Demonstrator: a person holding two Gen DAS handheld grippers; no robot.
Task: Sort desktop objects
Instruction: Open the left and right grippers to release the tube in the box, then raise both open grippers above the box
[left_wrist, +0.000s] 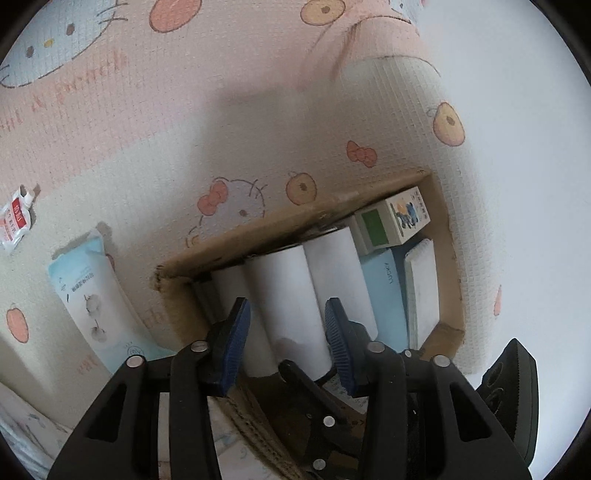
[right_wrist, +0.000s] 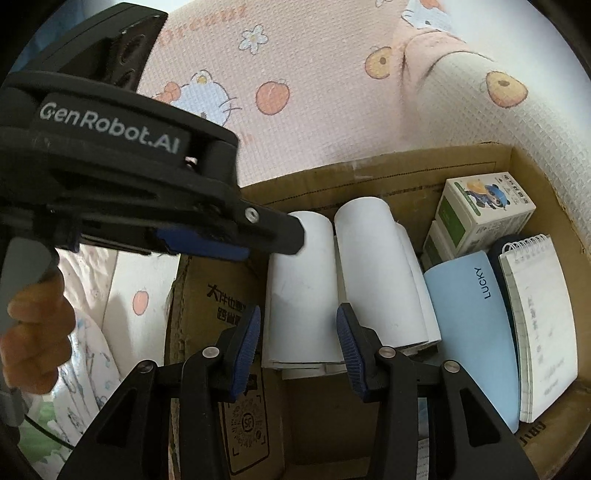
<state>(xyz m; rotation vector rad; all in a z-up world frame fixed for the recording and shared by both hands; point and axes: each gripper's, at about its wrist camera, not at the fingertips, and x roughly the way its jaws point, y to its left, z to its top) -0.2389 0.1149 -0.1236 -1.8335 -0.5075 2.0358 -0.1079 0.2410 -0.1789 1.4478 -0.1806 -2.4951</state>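
Left wrist view is filled by a pink and cream cartoon-print cloth (left_wrist: 258, 122), on which an open cardboard box (left_wrist: 291, 221) is set. Inside the box, white paper rolls (left_wrist: 288, 295) are laid side by side, with a light blue case (left_wrist: 384, 295) marked LUCKY beside them, then a spiral notepad (left_wrist: 423, 284) stood on edge against the box wall, and a small printed carton (left_wrist: 397, 218) at the far corner. Outside the box, a pale blue pouch (left_wrist: 92, 291) and a small red and white sachet (left_wrist: 14, 221) are seen lying on the cloth.

The left claw (left_wrist: 288, 343) is held partly open over the rolls; one roll is seen between its blue pads (left_wrist: 234, 343), but whether the pads press on it cannot be told. In the right wrist view the left claw's tip is seen against the end of a roll (right_wrist: 299, 288), with a person's hand (right_wrist: 33, 332) on its handle.

The right claw (right_wrist: 299, 350) is held partly open just above the near ends of the rolls, with nothing gripped.
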